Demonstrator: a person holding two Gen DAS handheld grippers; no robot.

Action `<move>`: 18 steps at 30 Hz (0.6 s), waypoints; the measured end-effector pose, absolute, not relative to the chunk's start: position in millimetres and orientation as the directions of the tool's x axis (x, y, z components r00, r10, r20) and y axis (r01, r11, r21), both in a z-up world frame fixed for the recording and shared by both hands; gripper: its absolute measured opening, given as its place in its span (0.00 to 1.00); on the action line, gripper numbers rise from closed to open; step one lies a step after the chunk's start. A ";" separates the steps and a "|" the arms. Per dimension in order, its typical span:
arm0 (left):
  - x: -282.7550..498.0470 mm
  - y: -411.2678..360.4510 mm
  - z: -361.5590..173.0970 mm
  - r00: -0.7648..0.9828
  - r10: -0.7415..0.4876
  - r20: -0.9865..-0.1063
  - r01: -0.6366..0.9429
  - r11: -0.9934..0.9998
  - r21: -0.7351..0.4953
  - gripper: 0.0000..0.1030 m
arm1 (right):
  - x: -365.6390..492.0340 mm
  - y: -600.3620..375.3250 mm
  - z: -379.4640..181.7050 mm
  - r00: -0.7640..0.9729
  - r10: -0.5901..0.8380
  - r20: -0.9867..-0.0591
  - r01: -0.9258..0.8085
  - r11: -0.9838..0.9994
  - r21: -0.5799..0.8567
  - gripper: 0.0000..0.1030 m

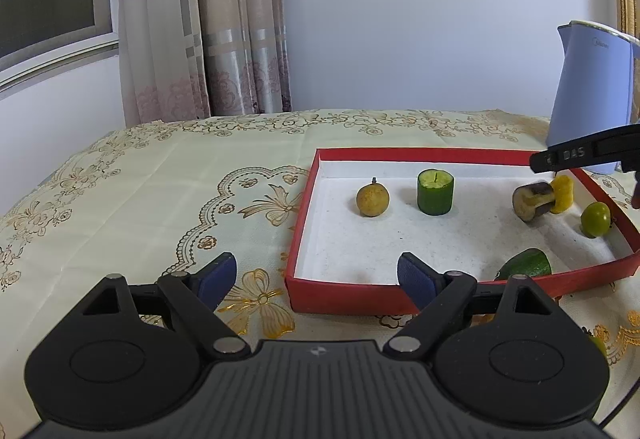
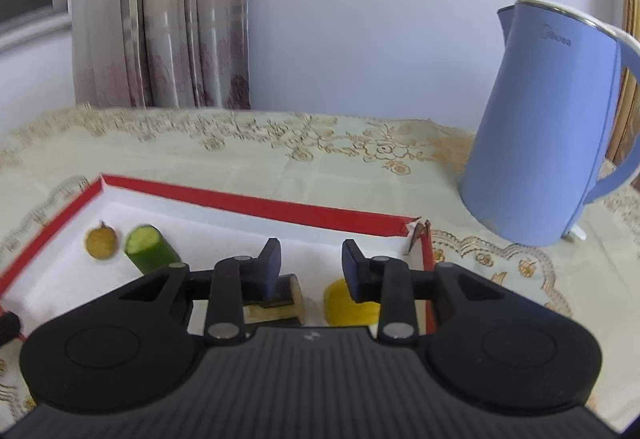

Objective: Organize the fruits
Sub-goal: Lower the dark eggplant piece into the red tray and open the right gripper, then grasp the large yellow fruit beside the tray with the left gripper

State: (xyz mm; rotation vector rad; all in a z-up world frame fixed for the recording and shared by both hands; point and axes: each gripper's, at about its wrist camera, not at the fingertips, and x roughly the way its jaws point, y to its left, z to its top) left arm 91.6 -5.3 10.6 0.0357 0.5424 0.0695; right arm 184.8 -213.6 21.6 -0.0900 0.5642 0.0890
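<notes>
A red box with a white inside (image 1: 304, 199) lies on the tablecloth and holds a yellow-brown round fruit (image 1: 372, 201), an upright green cucumber chunk (image 1: 435, 192), a dark eggplant piece (image 1: 534, 200), a yellow piece (image 1: 563, 193), a small green round fruit (image 1: 595, 219) and a green wedge (image 1: 525, 265). My left gripper (image 1: 316, 279) is open and empty at the box's near left corner. My right gripper (image 2: 310, 269) is open and empty above the eggplant piece (image 2: 280, 301) and yellow piece (image 2: 344, 305); it also shows in the left wrist view (image 1: 580, 153).
A blue electric kettle (image 2: 548, 135) stands on the table to the right behind the box (image 2: 256, 205). The box's far right corner is torn (image 2: 416, 235). Curtains (image 1: 200, 19) and a wall stand behind the table. A floral tablecloth (image 1: 160, 179) covers the table.
</notes>
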 end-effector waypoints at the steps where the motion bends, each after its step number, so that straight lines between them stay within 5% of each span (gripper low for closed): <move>1: 91.8 -5.5 10.4 0.854 0.076 -0.514 -0.056 0.997 0.054 0.86 | 186.2 -212.8 20.1 0.838 0.059 -0.543 -0.111 0.992 -0.064 0.30; 10: 92.0 -4.6 10.3 0.856 0.077 -0.512 -0.060 0.997 0.051 0.86 | 160.0 -218.6 27.8 0.866 0.081 -0.493 -0.115 0.993 -0.039 0.32; 14: 91.7 -4.6 10.3 0.856 0.077 -0.512 -0.060 0.997 0.051 0.86 | 122.9 -222.1 39.5 0.896 0.103 -0.431 -0.135 0.990 -0.043 0.55; 18: 91.6 -4.2 10.3 0.854 0.078 -0.515 -0.062 0.997 0.049 0.86 | 82.0 -225.1 48.8 0.907 0.141 -0.397 -0.167 0.985 -0.031 0.60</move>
